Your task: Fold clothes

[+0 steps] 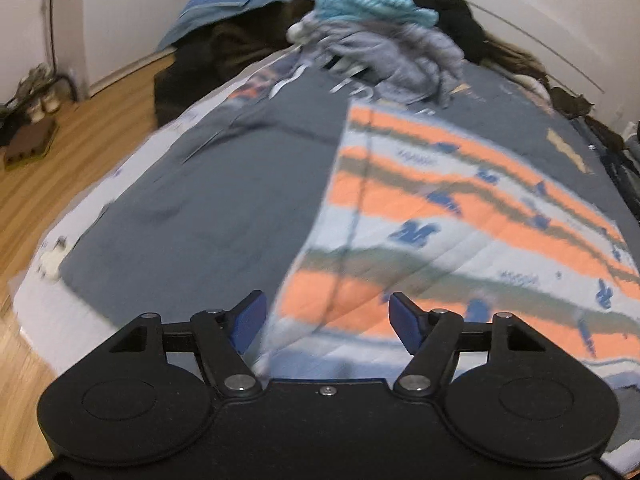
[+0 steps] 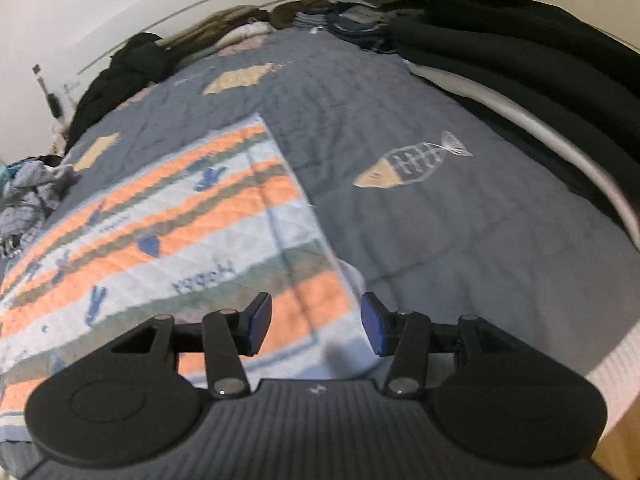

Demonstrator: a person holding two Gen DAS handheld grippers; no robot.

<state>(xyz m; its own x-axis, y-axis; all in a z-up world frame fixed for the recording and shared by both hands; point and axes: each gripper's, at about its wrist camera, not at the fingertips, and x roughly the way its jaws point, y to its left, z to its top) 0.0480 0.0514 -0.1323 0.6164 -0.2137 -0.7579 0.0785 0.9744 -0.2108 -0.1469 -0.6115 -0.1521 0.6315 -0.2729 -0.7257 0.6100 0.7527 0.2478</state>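
A quilted cloth with orange, white and olive stripes and blue figures (image 1: 460, 232) lies flat on the grey bed cover (image 1: 192, 208). It also shows in the right wrist view (image 2: 160, 232). My left gripper (image 1: 326, 316) is open just above the cloth's near left corner, holding nothing. My right gripper (image 2: 316, 324) is open over the cloth's near right corner, holding nothing. Both views are blurred.
A pile of unfolded grey and blue clothes (image 1: 380, 48) lies at the far end of the bed. Folded dark clothes (image 2: 520, 52) are stacked at the right side. The grey cover has fish prints (image 2: 412, 166). Wooden floor (image 1: 60, 160) lies to the left.
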